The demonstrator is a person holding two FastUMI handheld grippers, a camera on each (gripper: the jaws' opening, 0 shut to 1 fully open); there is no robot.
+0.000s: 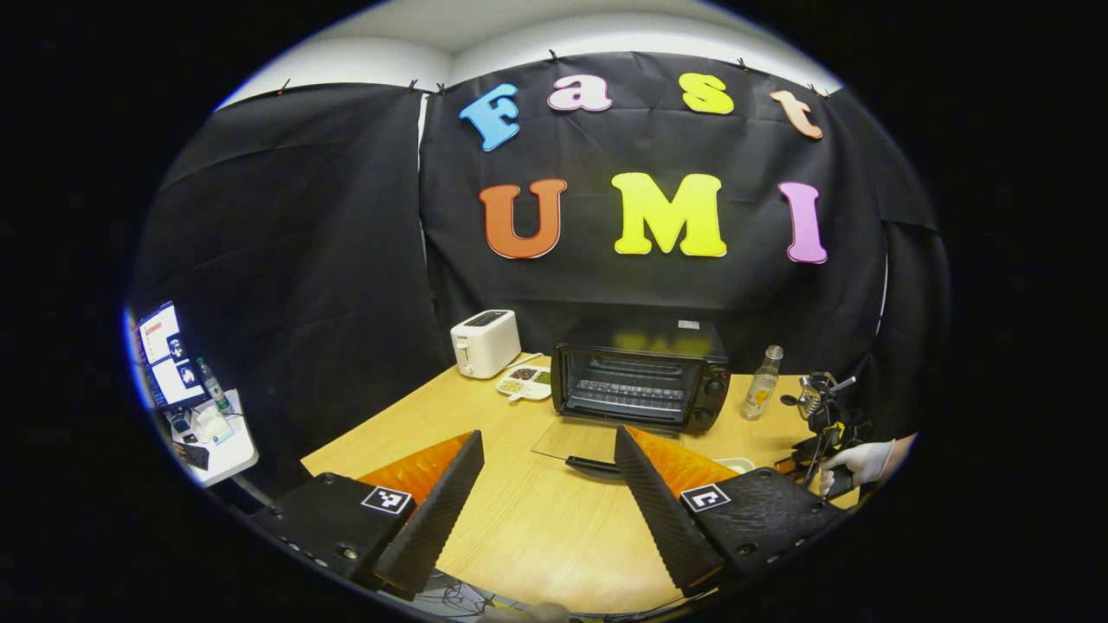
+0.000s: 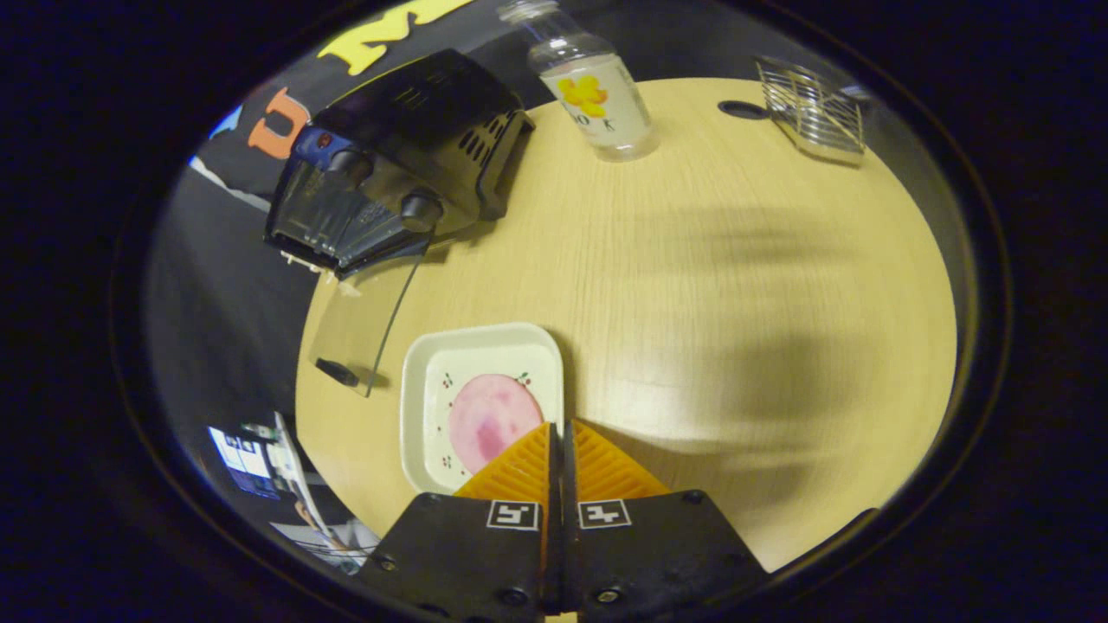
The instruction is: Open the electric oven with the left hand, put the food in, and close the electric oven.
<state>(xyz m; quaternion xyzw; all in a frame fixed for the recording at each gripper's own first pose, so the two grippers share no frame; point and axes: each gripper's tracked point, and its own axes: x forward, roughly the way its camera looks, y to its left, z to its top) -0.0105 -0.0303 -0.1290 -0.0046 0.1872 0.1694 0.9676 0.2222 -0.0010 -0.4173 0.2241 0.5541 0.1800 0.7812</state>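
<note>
**Oven open, food plate under the right tongs**

In the left gripper view, the left gripper (image 1: 547, 493) hangs over the wooden table (image 1: 554, 536) with its fingers wide apart and nothing between them. The electric oven (image 1: 642, 374) stands straight ahead of the tongs, well apart, its glass door (image 1: 578, 441) folded down flat toward them, the dark handle (image 1: 593, 465) nearest. The cavity looks bare apart from its rack. A toaster (image 1: 485, 343) and a sectioned snack tray (image 1: 525, 382) sit ahead-left; a bottle (image 1: 762, 382) ahead-right. A gloved hand (image 1: 857, 463) holds the other gripper far right.

In the right gripper view, the right gripper (image 2: 561, 450) has its fingers pressed together at the near rim of the plate (image 2: 433, 363); whether they pinch that rim I cannot tell. The plate carries one pink round slice of food (image 2: 485, 417). From these tongs the oven lies ahead and left, its opening facing left, so the right hand is clearly the nearer to carry the plate in.
</note>
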